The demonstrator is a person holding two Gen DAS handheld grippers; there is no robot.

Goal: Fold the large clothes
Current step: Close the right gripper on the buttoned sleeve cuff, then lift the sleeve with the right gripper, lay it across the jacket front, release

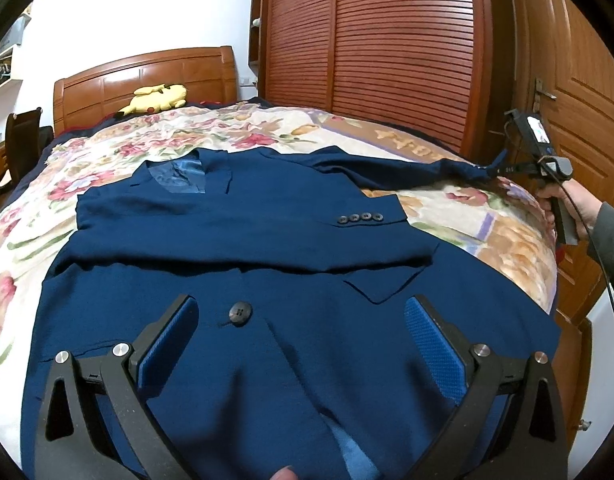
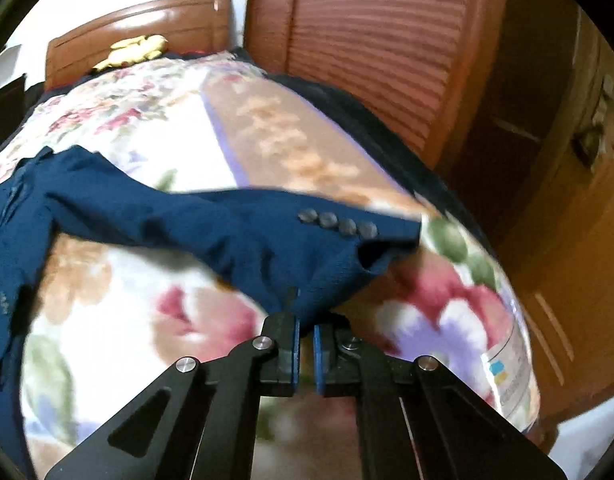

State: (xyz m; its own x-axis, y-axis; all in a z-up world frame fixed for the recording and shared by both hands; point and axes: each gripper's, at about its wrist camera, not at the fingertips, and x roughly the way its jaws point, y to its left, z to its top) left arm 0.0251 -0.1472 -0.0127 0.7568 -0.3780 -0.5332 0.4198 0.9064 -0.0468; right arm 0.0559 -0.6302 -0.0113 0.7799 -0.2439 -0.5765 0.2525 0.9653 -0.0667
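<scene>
Left-wrist view has the left gripper (image 1: 301,320) spread wide and empty over the hem of the navy jacket (image 1: 267,240), which lies flat on the floral bedspread (image 1: 507,236), one sleeve folded across its chest, with a yellow plush toy (image 1: 157,98) by the far headboard (image 1: 147,76). Right-wrist view alone shows the right gripper (image 2: 305,326) clenched on the other sleeve's cuff (image 2: 327,256), lifted off the bedspread.
</scene>
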